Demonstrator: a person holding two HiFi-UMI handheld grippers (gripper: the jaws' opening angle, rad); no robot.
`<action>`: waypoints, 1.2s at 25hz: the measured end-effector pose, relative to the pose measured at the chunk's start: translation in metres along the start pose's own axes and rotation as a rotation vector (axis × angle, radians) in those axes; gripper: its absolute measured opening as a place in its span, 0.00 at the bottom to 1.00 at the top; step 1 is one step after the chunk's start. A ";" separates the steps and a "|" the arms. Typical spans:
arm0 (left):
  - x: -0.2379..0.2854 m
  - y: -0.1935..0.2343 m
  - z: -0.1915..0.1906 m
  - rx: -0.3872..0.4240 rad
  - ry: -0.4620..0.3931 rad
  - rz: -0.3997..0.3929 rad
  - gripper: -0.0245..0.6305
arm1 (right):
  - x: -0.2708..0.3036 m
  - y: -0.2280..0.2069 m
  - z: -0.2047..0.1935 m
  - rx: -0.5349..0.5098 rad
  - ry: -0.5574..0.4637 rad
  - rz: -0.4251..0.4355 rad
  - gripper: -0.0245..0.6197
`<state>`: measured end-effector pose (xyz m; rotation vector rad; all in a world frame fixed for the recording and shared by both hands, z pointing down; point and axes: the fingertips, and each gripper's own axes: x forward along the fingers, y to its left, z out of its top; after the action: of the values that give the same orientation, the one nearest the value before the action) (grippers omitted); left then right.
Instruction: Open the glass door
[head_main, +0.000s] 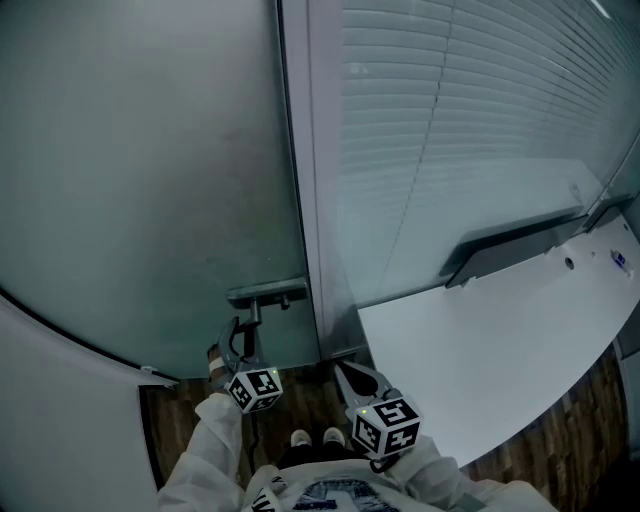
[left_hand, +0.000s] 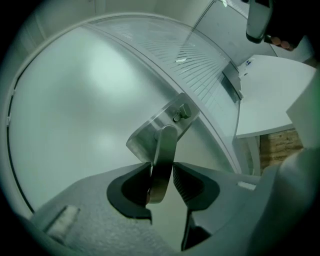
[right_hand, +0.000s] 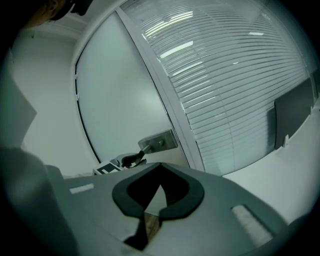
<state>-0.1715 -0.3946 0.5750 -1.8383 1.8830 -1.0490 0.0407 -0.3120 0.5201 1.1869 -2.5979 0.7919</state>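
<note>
**Left gripper on the lever of the frosted glass door**

We faced the frosted glass door (head_main: 130, 180), which filled the left of the head view and stood shut against its pale metal frame post (head_main: 318, 200). To the right of the post ran a glass partition with slatted blinds (head_main: 460, 130). Below it, a white desk (head_main: 500, 350) reached almost to the foot of the post and carried a dark panel (head_main: 510, 245) along its far edge. A white wall (head_main: 60, 400) bordered the door on the left, and dark wood-pattern floor (head_main: 560, 410) showed beside the desk.

Our left gripper (left_hand: 161, 172) had both pads pressed on the lever handle (left_hand: 162, 160), which hung down from its metal lock plate (left_hand: 165, 120) at the door's right edge. Our right gripper (right_hand: 159, 166) hung just beside the desk's corner, its jaws together and holding nothing.
</note>
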 end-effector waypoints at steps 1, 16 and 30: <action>-0.003 0.001 0.000 0.006 0.002 -0.007 0.25 | -0.001 0.001 0.000 0.005 0.001 0.003 0.05; -0.047 -0.003 0.001 0.264 -0.010 -0.010 0.24 | -0.007 0.018 -0.012 0.021 -0.009 0.023 0.05; -0.084 0.002 0.010 0.491 0.027 -0.039 0.25 | -0.051 0.071 -0.037 0.059 -0.014 0.005 0.05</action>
<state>-0.1556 -0.3174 0.5448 -1.5800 1.4350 -1.4039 0.0195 -0.2208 0.5046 1.2070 -2.6064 0.8696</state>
